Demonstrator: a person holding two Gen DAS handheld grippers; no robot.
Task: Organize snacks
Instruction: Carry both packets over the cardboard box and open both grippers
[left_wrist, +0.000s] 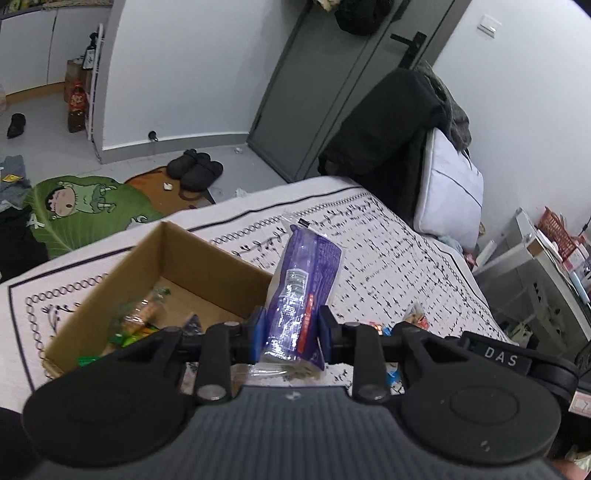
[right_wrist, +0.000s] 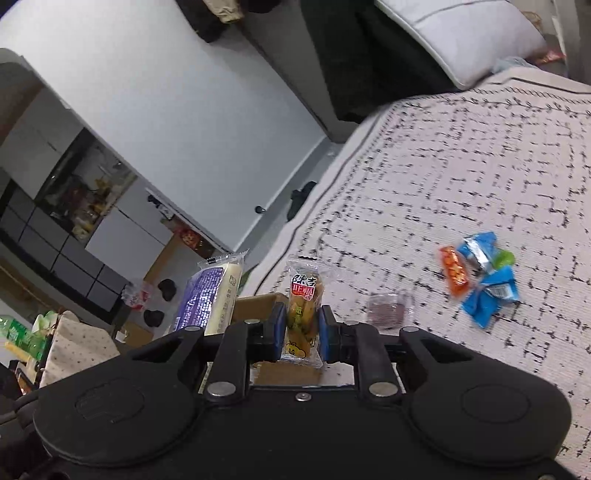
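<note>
My left gripper (left_wrist: 291, 328) is shut on a purple snack packet (left_wrist: 304, 280), held upright just right of an open cardboard box (left_wrist: 207, 258) on the bed; several wrapped snacks (left_wrist: 142, 317) lie in the box. My right gripper (right_wrist: 301, 328) is shut on a clear yellow snack packet (right_wrist: 303, 314), above the box's edge (right_wrist: 258, 301). The purple packet also shows in the right wrist view (right_wrist: 210, 299), to the left. Loose snacks lie on the bedspread: an orange one (right_wrist: 455, 271), blue ones (right_wrist: 491, 291) and a dark one (right_wrist: 388, 310).
The patterned bedspread (left_wrist: 388, 251) covers the bed, with a white pillow (left_wrist: 448, 188) and dark clothes (left_wrist: 384, 129) at its far end. Slippers (left_wrist: 195, 168) and a green mat (left_wrist: 85, 206) lie on the floor. A white shelf unit (left_wrist: 546, 280) stands at right.
</note>
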